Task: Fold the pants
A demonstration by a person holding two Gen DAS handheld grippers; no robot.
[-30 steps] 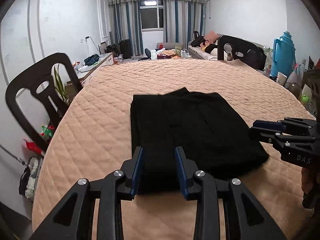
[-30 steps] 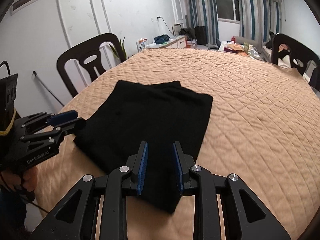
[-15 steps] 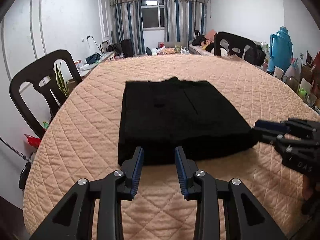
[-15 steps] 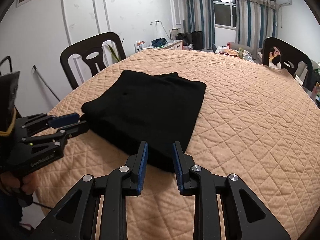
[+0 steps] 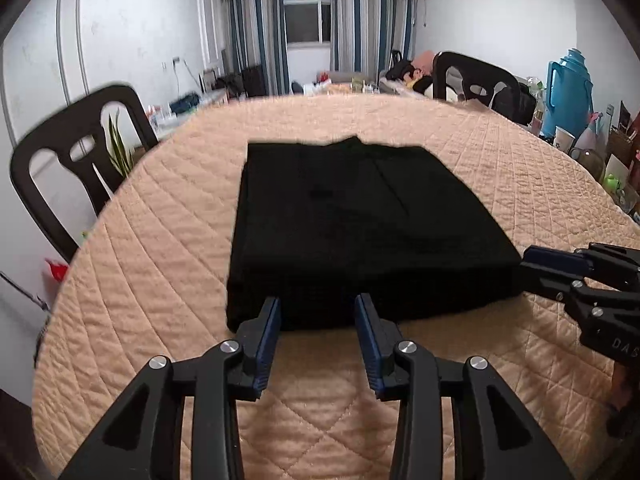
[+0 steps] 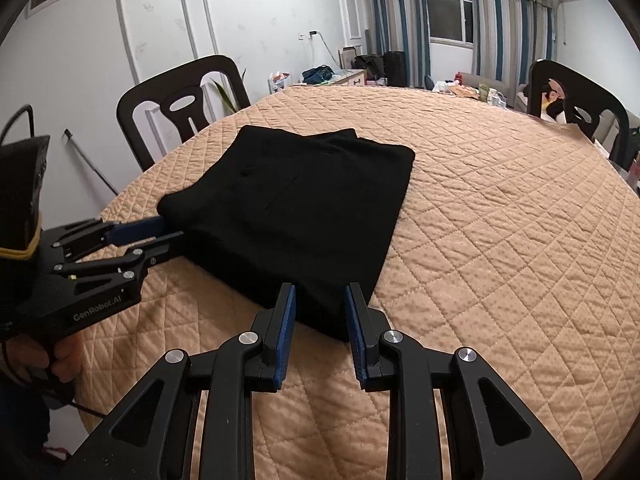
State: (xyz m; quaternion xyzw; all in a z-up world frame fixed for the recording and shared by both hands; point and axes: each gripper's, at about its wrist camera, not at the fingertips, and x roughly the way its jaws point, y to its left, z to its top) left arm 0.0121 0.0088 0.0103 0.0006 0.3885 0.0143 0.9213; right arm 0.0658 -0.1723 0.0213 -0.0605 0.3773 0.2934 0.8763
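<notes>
Lying flat on the peach quilted table (image 5: pixel 168 240), the black pants (image 5: pixel 360 232) are already folded into a thick rectangle, its long near edge facing both grippers. The left gripper (image 5: pixel 318 320) sits at six o'clock of the bundle with its blue-padded jaws spread apart and nothing between them; the fingertips reach the near hem, though I can't quite tell if they touch the cloth. The right gripper (image 6: pixel 320 306) is likewise spread wide and holding nothing, its tips at the bundle's near right corner, the corner of fabric showing in the gap between them. From the right wrist view the left gripper appears at nine o'clock, its tips just beside the bundle's left corner. A black chair (image 6: pixel 180 108) stands at about ten o'clock beyond the table, another chair (image 6: pixel 576 96) at two o'clock, and a blue thermos (image 5: pixel 570 88) stands off at the left view's two o'clock.
</notes>
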